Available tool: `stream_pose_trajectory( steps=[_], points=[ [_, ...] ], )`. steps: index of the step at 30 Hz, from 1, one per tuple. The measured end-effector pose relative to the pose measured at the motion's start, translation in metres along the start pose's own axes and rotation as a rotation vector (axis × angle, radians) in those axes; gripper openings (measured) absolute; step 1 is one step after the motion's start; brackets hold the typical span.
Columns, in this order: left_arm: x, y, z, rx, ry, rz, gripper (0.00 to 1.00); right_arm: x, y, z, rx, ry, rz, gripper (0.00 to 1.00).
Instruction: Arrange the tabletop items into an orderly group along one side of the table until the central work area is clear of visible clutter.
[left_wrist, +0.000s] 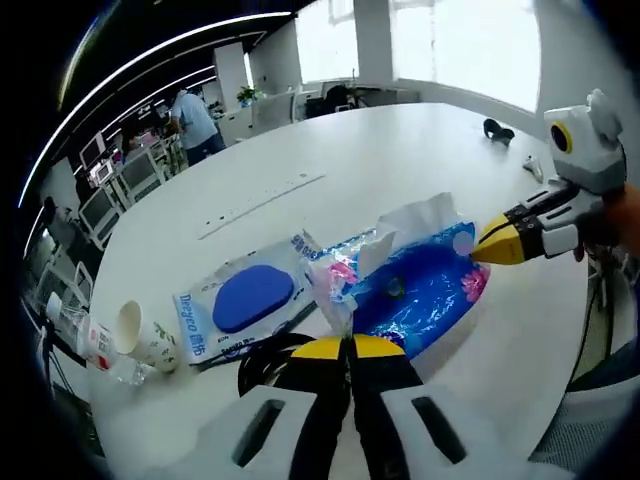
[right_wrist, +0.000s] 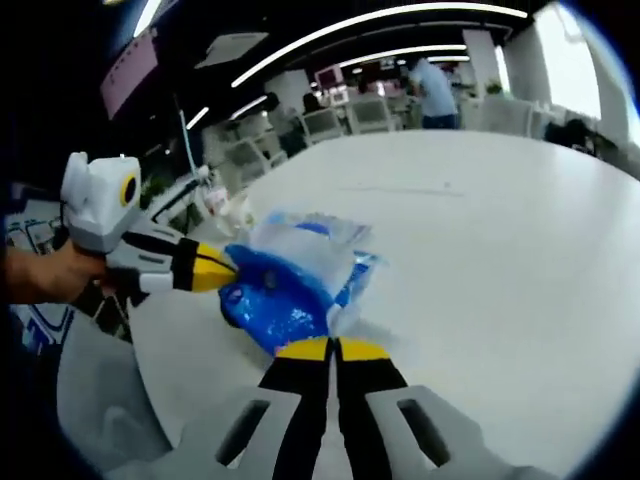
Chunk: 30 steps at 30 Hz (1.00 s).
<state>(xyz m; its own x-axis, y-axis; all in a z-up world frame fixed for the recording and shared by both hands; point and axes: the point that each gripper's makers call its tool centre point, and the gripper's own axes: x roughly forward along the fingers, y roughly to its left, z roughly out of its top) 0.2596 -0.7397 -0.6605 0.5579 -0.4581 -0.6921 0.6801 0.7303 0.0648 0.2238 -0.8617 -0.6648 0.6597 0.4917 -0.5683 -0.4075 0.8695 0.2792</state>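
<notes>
Both the left gripper (left_wrist: 349, 345) and the right gripper (left_wrist: 487, 246) have their jaws closed on opposite ends of the blue tissue pack (left_wrist: 415, 285), which sits near the table (left_wrist: 400, 150) edge closest to the person. They should carry it level and in step so the thin wrapper doesn't tear. White tissue pokes from the pack's top; a paper cup (left_wrist: 138, 337) lies tipped beside a plastic bottle (left_wrist: 85, 335) at the table's edge, contents unclear.

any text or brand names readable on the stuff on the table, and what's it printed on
"Decaro", or close to it, as the letters are small: on the left edge of the flat white packet with the blue oval.
Blue tissue pack, pinched at each end by the left tongs and right tongs: patterned print, no readable words.
Paper cup: printed pattern, too small to read.
Plastic bottle label: too blurred to read.
</notes>
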Motion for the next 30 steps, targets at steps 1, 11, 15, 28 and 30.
stream_pose_trajectory(
  steps=[1,11,15,28,30],
  points=[
    [0.0,-0.003,0.003,0.0,-0.007,0.005,0.0,-0.002,-0.002,0.0,-0.002,-0.002,0.001,0.0],
    [0.002,-0.02,0.019,-0.004,-0.037,0.029,0.0,-0.018,-0.019,0.008,-0.027,-0.031,0.002,0.0],
    [0.004,-0.024,0.026,0.007,-0.048,0.034,0.0,-0.024,-0.026,0.015,-0.028,-0.056,-0.009,0.0],
    [0.017,-0.036,0.047,0.028,-0.088,0.034,0.0,-0.032,-0.051,0.024,-0.026,-0.1,-0.039,0.0],
    [0.02,-0.037,0.049,0.035,-0.086,0.032,0.0,-0.031,-0.054,0.026,-0.024,-0.098,-0.043,0.0]
  ],
)
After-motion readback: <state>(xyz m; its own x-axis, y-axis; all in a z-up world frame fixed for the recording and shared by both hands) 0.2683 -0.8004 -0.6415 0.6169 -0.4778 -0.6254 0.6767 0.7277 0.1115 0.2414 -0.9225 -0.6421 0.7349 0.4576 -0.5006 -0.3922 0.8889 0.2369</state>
